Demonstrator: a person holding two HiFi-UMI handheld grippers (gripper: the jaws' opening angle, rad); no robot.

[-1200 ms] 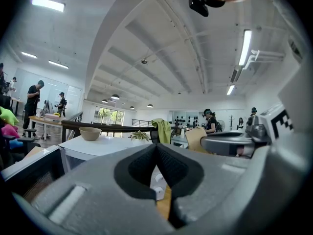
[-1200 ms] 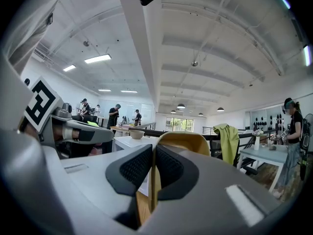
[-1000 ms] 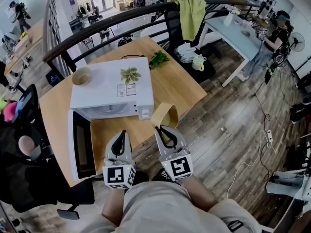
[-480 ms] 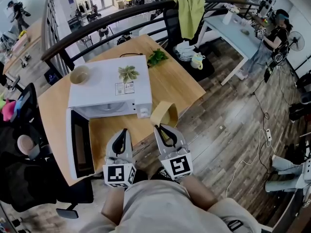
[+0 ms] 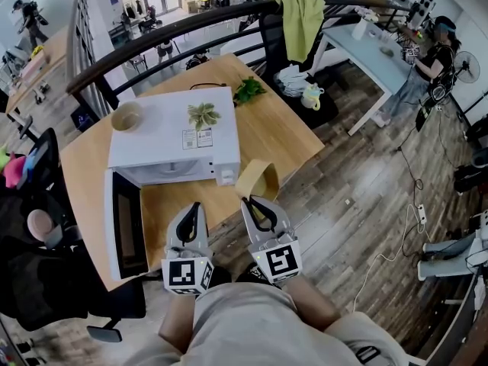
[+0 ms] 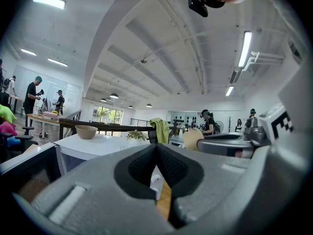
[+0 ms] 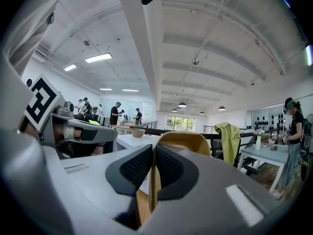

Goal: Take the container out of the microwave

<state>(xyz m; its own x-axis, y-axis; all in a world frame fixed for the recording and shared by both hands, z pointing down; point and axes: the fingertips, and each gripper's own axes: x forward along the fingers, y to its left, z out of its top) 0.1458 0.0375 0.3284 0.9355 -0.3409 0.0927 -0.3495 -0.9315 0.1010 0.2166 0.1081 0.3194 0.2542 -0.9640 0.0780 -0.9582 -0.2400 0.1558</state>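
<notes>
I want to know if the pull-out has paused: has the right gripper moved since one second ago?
No. The right gripper keeps its place just off the front right corner of the microwave, shut on the container.

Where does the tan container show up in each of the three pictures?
Head view: the tan container sits just below the white microwave's lower right corner, pinched by the right gripper.
Left gripper view: right of centre, beside the right gripper.
Right gripper view: centre, with its rim between the jaws.
Shared landmark: the bowl on top of the microwave.
</notes>
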